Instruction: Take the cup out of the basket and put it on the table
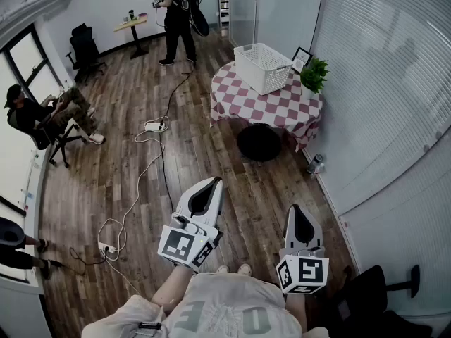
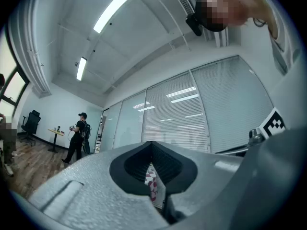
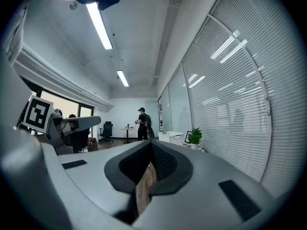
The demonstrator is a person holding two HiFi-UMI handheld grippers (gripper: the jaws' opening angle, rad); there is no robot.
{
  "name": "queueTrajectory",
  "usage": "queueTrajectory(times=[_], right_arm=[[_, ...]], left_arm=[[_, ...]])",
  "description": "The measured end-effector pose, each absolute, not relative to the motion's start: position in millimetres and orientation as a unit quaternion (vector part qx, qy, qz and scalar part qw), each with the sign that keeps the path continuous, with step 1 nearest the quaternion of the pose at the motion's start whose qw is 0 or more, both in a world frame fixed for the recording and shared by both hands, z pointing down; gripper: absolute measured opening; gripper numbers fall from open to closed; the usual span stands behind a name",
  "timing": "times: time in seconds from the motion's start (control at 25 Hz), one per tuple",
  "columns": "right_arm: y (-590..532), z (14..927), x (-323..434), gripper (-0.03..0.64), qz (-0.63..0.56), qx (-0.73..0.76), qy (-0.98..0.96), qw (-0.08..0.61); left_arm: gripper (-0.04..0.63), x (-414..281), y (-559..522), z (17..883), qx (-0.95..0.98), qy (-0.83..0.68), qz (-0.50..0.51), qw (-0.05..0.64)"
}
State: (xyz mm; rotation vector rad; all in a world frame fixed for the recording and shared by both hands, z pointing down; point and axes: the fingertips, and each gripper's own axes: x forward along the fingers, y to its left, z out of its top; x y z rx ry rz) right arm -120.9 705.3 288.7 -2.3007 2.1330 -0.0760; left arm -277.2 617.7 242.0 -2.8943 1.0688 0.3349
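Note:
A white slatted basket (image 1: 262, 67) stands on a round table with a red-and-white checked cloth (image 1: 246, 101), far ahead across the room. I see no cup; the basket's inside is hidden from here. My left gripper (image 1: 213, 181) and right gripper (image 1: 295, 208) are held low in front of me over the wooden floor, well short of the table. Both are shut with nothing between the jaws. In the right gripper view the gripper (image 3: 152, 143) points toward the distant basket (image 3: 171, 137). The left gripper (image 2: 152, 144) shows a sliver of checked cloth through its jaws.
A potted plant (image 1: 313, 76) and a picture frame (image 1: 301, 58) share the table. A black stool (image 1: 258, 143) sits below it, a bottle (image 1: 315, 163) by the blinds. A cable (image 1: 144, 167) and power strip (image 1: 155, 126) cross the floor. One person (image 1: 176, 20) stands far back, another (image 1: 42, 111) sits left.

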Motion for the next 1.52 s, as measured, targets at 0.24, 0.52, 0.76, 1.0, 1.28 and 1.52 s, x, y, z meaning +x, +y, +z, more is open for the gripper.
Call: queueTrajectory(times=[0.24, 0.52, 0.76, 1.0, 1.28, 1.52], right_arm=[[706, 287, -114, 0.009, -0.017, -0.734, 0.679, 0.011], [711, 279, -113, 0.009, -0.002, -0.693, 0.719, 0.056], [716, 288, -98, 0.011, -0.017, -0.656, 0.748, 0.099], [702, 303, -96, 0.011, -0.048, -0.629, 0.77, 0.096], [660, 326, -78, 0.011, -0.033, -0.65, 0.756, 0.069], [592, 331, -77, 0.011, -0.03, -0.649, 0.76, 0.01]], left_arm=[[0.005, -270, 619, 235, -0.931, 0.347, 0.11, 0.034], [0.005, -248, 626, 231, -0.933, 0.338, 0.116, 0.034], [0.005, -227, 634, 238, -0.93, 0.345, 0.116, 0.043], [0.005, -221, 623, 239, -0.923, 0.363, 0.108, 0.071], [0.005, -217, 560, 258, -0.917, 0.376, 0.129, 0.041], [0.005, -186, 510, 267, -0.934, 0.335, 0.119, 0.04]])
